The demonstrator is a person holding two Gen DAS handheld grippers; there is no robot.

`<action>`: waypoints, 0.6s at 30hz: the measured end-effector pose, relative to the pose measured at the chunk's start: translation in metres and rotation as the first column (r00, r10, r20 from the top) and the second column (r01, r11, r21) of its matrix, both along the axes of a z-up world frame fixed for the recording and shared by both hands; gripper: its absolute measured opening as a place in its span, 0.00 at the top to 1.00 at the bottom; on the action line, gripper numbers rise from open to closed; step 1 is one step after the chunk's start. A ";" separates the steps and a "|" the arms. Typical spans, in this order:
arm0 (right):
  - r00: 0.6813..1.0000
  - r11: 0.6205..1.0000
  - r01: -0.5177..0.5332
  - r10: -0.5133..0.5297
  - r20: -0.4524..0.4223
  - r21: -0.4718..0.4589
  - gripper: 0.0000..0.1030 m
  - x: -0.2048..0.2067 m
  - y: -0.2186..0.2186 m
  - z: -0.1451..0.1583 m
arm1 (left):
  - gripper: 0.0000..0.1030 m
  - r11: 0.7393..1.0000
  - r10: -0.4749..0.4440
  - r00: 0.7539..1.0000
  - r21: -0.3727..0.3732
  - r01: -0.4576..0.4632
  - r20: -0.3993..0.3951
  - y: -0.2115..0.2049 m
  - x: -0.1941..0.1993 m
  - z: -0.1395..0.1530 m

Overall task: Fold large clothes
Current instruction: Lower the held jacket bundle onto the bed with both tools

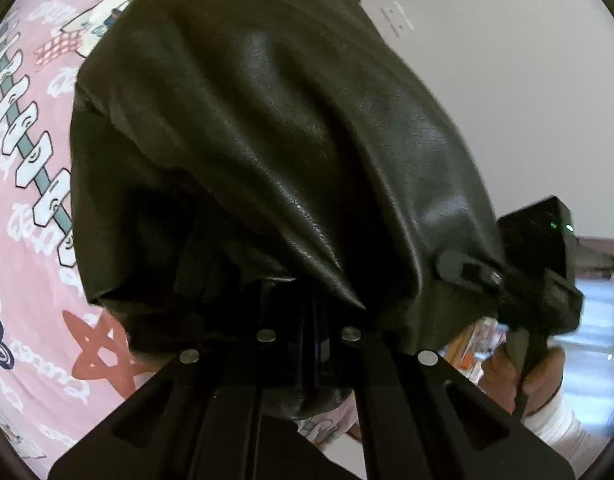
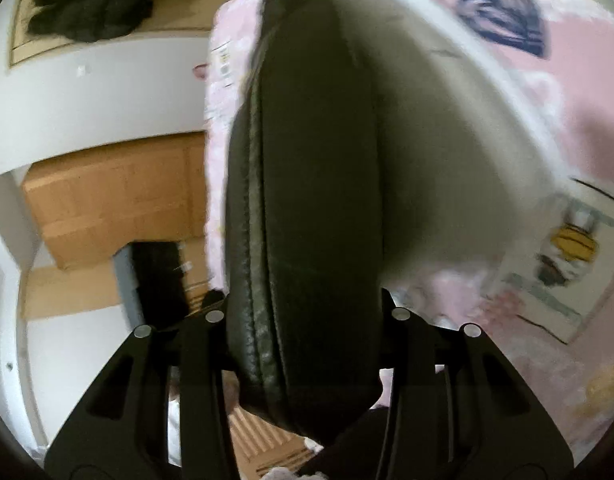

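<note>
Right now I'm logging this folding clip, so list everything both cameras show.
leather jacket: one, black, lifted above the bed, held at two places
bedsheet: one, pink with cartoon prints, under the jacket
cardboard boxes: several, brown, on the floor beside the bed
dark clothing: one heap, black, far beyond the boxes
left hand-held gripper: one, black, shut on the jacket
right hand-held gripper: one, black, clamped on a thick stitched jacket edge
hand: one, white sleeve, gripping the right gripper's handle

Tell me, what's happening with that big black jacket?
A person is folding a black leather jacket over a pink bedsheet. They hold a gripper in each hand. The left gripper is pinched shut on one part, and the right gripper is clamped on a thick stitched edge. The jacket hangs lifted between them.
</note>
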State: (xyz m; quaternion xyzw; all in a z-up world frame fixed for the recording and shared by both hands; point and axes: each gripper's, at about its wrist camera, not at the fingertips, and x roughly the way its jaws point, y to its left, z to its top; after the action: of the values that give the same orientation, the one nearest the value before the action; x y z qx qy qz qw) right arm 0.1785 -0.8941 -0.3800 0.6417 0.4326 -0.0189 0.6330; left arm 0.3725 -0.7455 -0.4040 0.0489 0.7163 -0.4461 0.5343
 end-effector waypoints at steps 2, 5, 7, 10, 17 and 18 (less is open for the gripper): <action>0.997 0.999 0.054 -0.054 -0.052 0.003 0.63 -0.022 -0.009 -0.014 | 0.99 1.000 0.021 1.000 0.005 -0.021 -0.018 0.002 -0.003 -0.010; 0.996 0.988 -0.009 -0.004 -0.089 -0.152 0.62 -0.022 -0.013 -0.022 | 0.98 0.996 0.077 0.997 0.038 -0.076 -0.019 0.006 0.000 -0.029; 0.998 0.986 -0.031 0.020 -0.064 -0.161 0.57 -0.013 -0.014 -0.027 | 0.97 0.994 0.093 0.995 0.057 -0.094 0.023 0.009 0.001 -0.033; 0.994 0.959 -0.094 0.075 -0.079 -0.267 0.42 -0.001 -0.006 -0.013 | 0.97 0.993 0.085 0.992 0.076 -0.092 0.093 0.014 0.009 -0.023; 0.986 0.829 -0.124 0.041 -0.162 -0.545 0.39 -0.005 -0.013 0.070 | 0.98 0.994 -0.026 0.986 0.109 0.008 0.165 -0.007 0.013 -0.012; 0.989 0.776 -0.137 0.068 -0.134 -0.616 0.39 0.003 -0.008 0.091 | 0.99 0.994 -0.029 0.986 0.112 0.010 0.163 -0.007 0.011 -0.021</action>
State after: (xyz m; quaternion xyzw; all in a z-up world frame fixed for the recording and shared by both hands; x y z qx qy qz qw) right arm 0.1819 -0.9018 -0.2886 0.3700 0.4689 -0.1597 0.7860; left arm 0.3832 -0.7521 -0.4254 0.1223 0.6929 -0.4053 0.5838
